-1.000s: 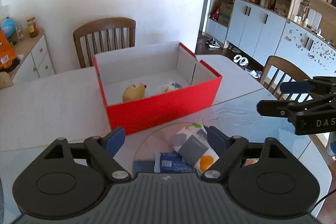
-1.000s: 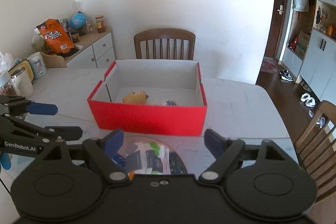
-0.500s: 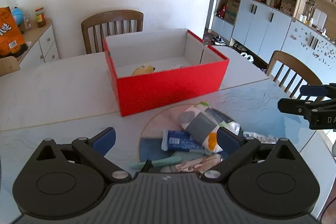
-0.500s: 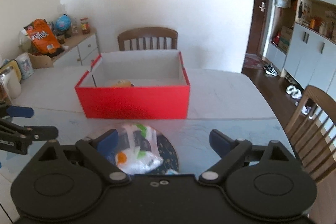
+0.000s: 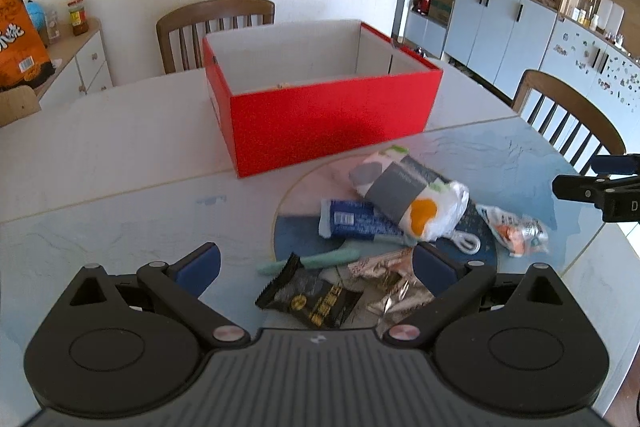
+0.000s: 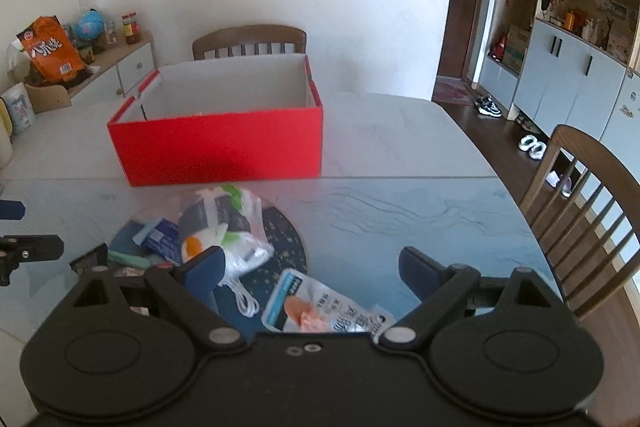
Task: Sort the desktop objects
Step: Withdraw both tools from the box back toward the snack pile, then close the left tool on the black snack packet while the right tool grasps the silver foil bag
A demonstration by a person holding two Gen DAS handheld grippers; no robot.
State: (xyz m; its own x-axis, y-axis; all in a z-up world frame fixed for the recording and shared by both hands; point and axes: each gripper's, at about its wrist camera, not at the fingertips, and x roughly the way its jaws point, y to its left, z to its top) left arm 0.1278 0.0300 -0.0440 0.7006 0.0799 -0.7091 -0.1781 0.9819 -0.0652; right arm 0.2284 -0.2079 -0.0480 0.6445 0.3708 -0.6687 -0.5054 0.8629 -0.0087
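Both grippers have sunk toward the pile since a second ago, so the red box (image 5: 328, 107) now hides its contents. Sorting is barely begun: the patterned bag (image 5: 408, 199), blue packet (image 5: 352, 223), black snack pack (image 5: 312, 301), green stick (image 5: 312, 261) and white cable (image 5: 466, 241) lie heaped on the round mat (image 5: 304, 187), near the box. Left gripper (image 5: 316, 263) and right gripper (image 6: 312, 265) stand wide, holding nothing. Overlapping wrappers may hinder a clean pick; chairs stand far behind.
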